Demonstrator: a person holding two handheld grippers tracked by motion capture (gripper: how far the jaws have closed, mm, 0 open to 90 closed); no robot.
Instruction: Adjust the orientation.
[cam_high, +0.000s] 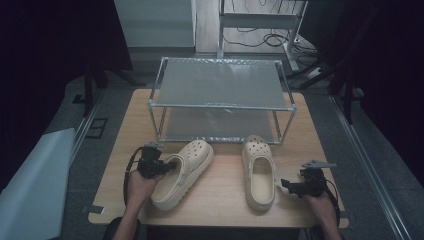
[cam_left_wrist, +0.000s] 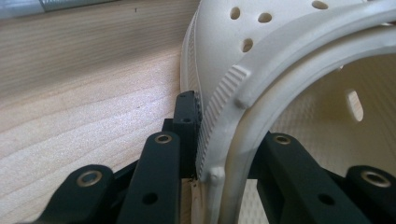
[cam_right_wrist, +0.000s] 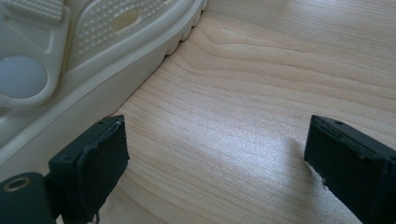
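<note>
Two cream foam clogs w/ vent holes sit on the light wooden table (cam_high: 220, 195), in front of the metal-frame two-tier rack (cam_high: 220, 100). Left cream clog (cam_high: 182, 172) lies angled; left gripper (cam_high: 167, 166) is clamped on its side wall near the strap. Right cream clog (cam_high: 260, 172) lies straight, bare wood between the pair. Right gripper (cam_high: 287, 186) rests low just beside it, jaws apart, nothing held.
</note>
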